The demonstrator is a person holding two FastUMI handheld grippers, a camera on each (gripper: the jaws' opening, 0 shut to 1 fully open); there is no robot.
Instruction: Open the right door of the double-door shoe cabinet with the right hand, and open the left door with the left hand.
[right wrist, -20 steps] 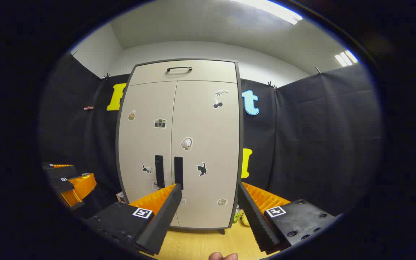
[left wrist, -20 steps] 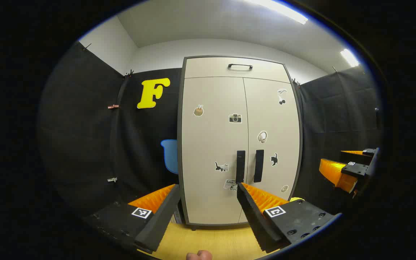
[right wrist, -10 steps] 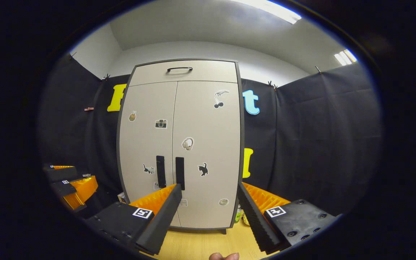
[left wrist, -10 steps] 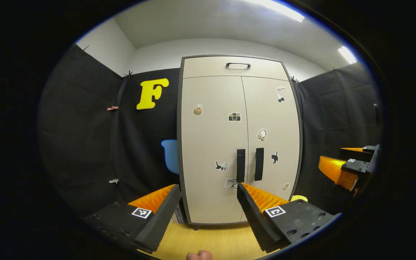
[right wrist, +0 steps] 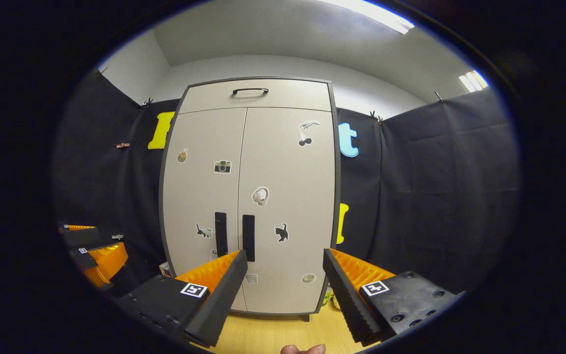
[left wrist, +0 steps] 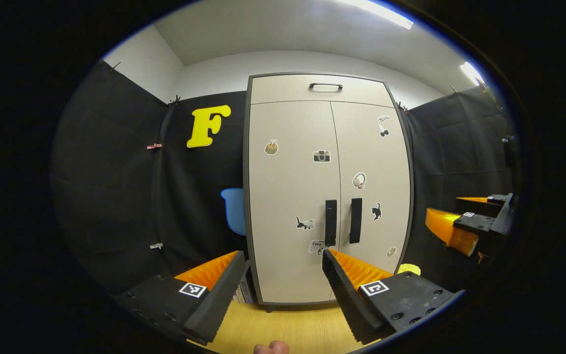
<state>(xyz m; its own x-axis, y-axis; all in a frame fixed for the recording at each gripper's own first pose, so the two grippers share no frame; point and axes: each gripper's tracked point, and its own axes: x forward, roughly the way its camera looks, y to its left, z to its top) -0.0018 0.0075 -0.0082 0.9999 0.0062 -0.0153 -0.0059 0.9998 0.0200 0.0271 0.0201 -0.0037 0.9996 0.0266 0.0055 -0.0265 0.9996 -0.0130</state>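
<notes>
The tall beige double-door shoe cabinet with a dark frame (left wrist: 329, 196) stands upright against the black cloth wall (left wrist: 116, 187), on a pale wood-grain floor (left wrist: 293, 329), and both of its doors are closed flush. The left door (left wrist: 290, 206) and the right door (left wrist: 374, 196) meet at a narrow centre seam, with two slim black vertical handles side by side there: the left handle (left wrist: 331, 222) and the right handle (left wrist: 355, 221). Small stickers dot both doors, and a flat panel above them carries a black bar handle (left wrist: 325, 86). The left gripper (left wrist: 278, 275) hangs in front of the left door, well short of it, its jaws spread wide with nothing between them. In the right gripper view the right gripper (right wrist: 285, 275) faces the right door (right wrist: 288, 206) in the same manner, jaws wide and empty, apart from the cabinet. A fingertip of the holding hand (left wrist: 270, 348) peeks in at the lower edge of the left gripper view. Bright ceiling strip lights (left wrist: 381, 12) shine overhead.
</notes>
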